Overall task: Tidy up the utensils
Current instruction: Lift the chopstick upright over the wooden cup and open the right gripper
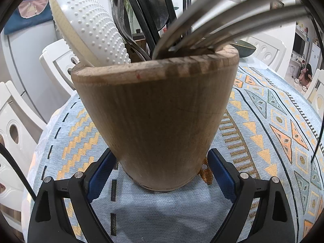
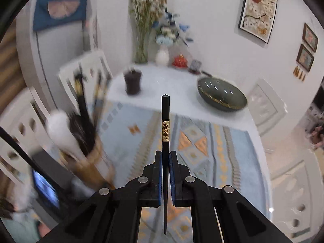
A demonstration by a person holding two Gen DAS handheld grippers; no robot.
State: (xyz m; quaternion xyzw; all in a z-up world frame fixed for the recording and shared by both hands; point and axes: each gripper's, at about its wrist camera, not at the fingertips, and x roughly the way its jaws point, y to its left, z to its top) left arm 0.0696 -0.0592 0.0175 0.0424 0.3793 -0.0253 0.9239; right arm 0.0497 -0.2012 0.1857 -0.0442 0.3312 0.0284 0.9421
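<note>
the left gripper (image 1: 162, 172) is clamped on the base of a wooden holder (image 1: 156, 109), its blue pads (image 1: 101, 174) pressing the lower wall from either side. the holder stands upright on a patterned cloth (image 1: 273, 121) over the table. out of its mouth stick a white dimpled paddle (image 1: 89, 26), leaning left, dark utensils (image 1: 141, 14) at the back, and several metal handles (image 1: 232, 22) fanning up to the right, blurred. white chairs (image 1: 58, 60) stand beyond the table edge.

the right gripper (image 2: 165, 156) is clenched on a single black chopstick (image 2: 165, 125). the stick runs straight along the line between the jaws: its thick end with the gold band (image 2: 165, 130) projects well past the fingertips, and its thin tip hangs back below the pads, toward the camera. the pads meet it on both sides with no gap showing. the stick is held clear above the cloth, touching nothing else.

in the right wrist view the holder (image 2: 89, 162) is at lower left, well apart from the held chopstick, blurred, with the paddle (image 2: 60, 131) and more black chopsticks (image 2: 81, 95) rising out of it. farther off on the table stand a dark cup (image 2: 132, 81), a wide green bowl (image 2: 221, 95), a white vase (image 2: 162, 55) with flowers, and a tall glass vase (image 2: 141, 50) of dried stems.
</note>
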